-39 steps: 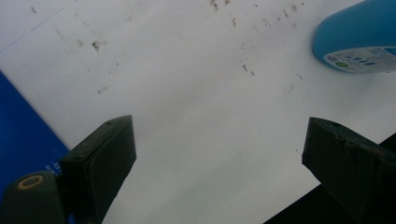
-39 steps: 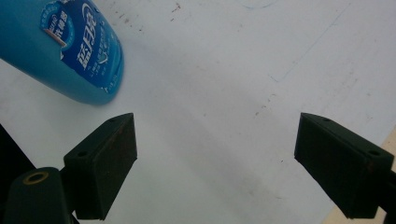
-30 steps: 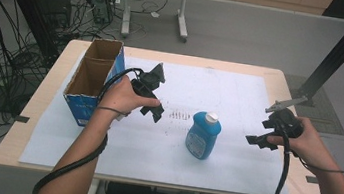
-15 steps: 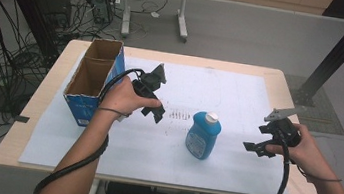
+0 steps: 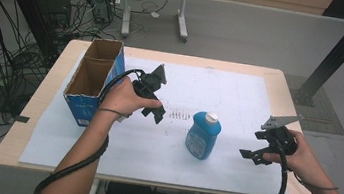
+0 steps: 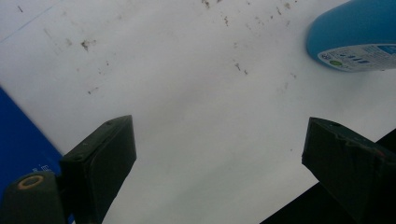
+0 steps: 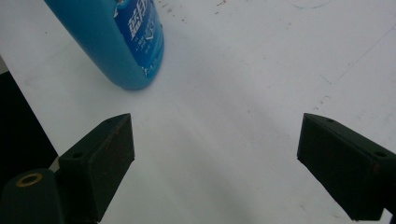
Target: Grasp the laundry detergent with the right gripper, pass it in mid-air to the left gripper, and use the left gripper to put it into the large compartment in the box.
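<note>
Black jaws on both tools, wide apart, nothing between them. Right gripper [image 5: 252, 154] just right of the blue bottle [image 5: 202, 136], apart from it, aimed its way: in the right gripper view the bottle's lower body [image 7: 126, 42] sits up-left of the gap, not inside it. Probably lining up for a side grab on the body. Left gripper [image 5: 154, 109] left of the bottle, near but not touching, tilted down at the white sheet [image 5: 240, 96]; in the left gripper view only the bottle's rounded edge [image 6: 355, 37] at top right. Looks parked, maybe waiting for a handover or a steadying hold. Bottle upright near sheet centre, white cap [image 5: 212, 116] on. Open cardboard box [image 5: 93, 74] well left of the bottle, just beyond the left hand [image 5: 122, 98]; likely drop target, hence the left tool's spot between the two.
</note>
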`<action>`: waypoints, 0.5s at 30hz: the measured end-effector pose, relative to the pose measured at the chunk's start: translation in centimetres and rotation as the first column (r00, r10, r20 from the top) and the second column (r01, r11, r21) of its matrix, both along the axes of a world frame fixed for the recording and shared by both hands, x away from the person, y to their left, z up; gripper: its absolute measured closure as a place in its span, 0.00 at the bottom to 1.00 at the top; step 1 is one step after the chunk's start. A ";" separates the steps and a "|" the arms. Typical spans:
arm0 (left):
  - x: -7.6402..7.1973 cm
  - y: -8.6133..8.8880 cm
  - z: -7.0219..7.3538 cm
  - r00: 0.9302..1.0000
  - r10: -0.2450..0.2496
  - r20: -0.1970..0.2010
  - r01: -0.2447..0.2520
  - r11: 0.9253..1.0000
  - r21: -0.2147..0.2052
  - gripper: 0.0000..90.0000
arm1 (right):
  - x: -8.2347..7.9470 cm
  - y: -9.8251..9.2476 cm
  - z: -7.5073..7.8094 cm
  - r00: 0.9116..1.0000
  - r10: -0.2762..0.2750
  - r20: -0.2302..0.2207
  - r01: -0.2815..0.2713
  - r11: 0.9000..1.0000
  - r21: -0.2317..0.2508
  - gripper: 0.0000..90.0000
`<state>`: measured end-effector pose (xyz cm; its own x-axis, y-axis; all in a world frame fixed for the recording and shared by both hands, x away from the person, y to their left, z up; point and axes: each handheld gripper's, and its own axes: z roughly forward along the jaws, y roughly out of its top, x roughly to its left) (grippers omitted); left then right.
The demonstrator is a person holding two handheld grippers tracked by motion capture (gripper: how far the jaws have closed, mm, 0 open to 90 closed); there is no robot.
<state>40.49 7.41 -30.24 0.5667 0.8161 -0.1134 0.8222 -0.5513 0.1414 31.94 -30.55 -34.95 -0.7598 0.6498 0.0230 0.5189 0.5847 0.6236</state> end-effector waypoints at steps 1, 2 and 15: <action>0.0 0.0 0.0 1.000 0.001 0.001 -0.001 1.000 -0.002 0.11 | -0.1 0.1 -0.1 1.000 0.003 0.001 -0.003 1.000 0.000 0.11; 0.0 0.0 0.0 1.000 0.000 0.000 0.000 1.000 -0.002 0.11 | -0.1 0.1 -0.1 1.000 0.006 0.007 -0.006 1.000 0.004 0.11; -0.3 0.4 -0.1 1.000 0.006 0.000 -0.006 1.000 -0.001 0.11 | -0.8 0.7 -0.8 0.999 0.023 0.031 -0.023 1.000 0.018 0.10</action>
<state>40.21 7.83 -30.32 0.5620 0.8192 -0.1143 0.8254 -0.5465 0.1415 31.12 -29.83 -35.77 -0.7750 0.6319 0.0111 0.4857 0.5844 0.6501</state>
